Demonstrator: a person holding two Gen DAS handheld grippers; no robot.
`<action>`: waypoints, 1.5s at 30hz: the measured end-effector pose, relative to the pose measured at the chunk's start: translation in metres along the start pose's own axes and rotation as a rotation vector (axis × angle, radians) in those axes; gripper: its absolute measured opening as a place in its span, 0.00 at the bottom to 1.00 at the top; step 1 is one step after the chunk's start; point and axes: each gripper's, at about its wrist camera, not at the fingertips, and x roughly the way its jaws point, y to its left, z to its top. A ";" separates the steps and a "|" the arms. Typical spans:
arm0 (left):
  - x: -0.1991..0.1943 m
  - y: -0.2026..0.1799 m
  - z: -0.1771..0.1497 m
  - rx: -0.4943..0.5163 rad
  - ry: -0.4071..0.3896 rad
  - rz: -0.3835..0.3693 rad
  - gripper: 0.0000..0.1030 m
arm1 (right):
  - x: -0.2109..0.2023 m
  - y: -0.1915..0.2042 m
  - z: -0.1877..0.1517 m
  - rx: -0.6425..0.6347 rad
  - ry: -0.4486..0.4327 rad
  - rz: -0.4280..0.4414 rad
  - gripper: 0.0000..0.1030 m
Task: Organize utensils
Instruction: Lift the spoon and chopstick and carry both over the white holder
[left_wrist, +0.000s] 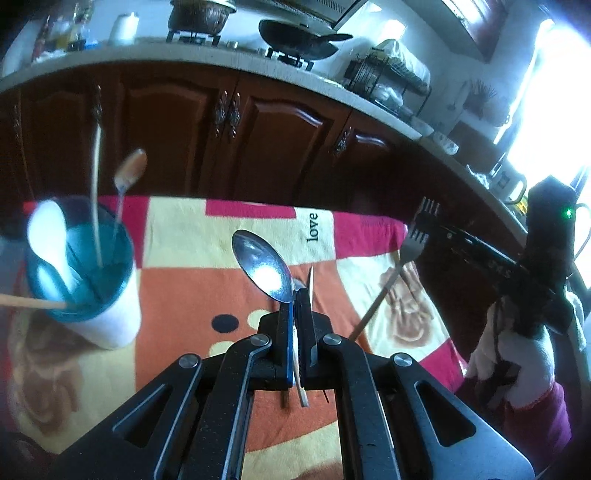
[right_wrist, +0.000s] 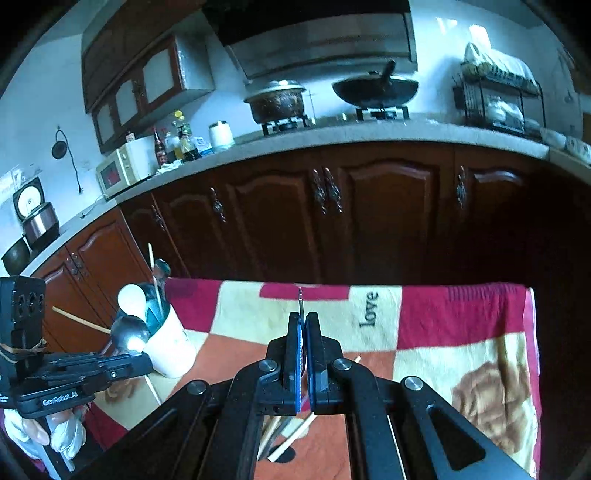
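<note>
My left gripper (left_wrist: 298, 295) is shut on a metal spoon (left_wrist: 264, 269), its bowl pointing up and forward above the patterned cloth. My right gripper (right_wrist: 303, 318) is shut on a metal fork (right_wrist: 300, 301), seen edge-on; in the left wrist view the fork (left_wrist: 410, 247) is held up at the right. A white and blue cup (left_wrist: 83, 273) stands at the left with a white spoon (left_wrist: 50, 236), a metal spoon (left_wrist: 130, 170) and chopsticks (left_wrist: 96, 192) in it. The cup (right_wrist: 168, 343) also shows left in the right wrist view, behind the left gripper (right_wrist: 140, 360).
The table carries a red, orange and cream cloth (right_wrist: 424, 332) printed "love". Loose chopsticks (right_wrist: 291, 435) lie on the cloth under my right gripper. Dark wooden cabinets (right_wrist: 369, 206) and a counter with a pot (right_wrist: 277, 99) and wok (right_wrist: 375, 88) stand behind the table.
</note>
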 end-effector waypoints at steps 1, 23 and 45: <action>-0.006 -0.001 0.002 0.005 -0.008 0.007 0.00 | -0.001 0.004 0.003 -0.006 -0.005 0.002 0.02; -0.157 0.069 0.102 0.028 -0.255 0.143 0.00 | 0.037 0.132 0.092 -0.129 -0.105 0.158 0.02; -0.066 0.165 0.060 0.027 -0.211 0.383 0.00 | 0.123 0.189 0.070 -0.207 -0.045 0.145 0.02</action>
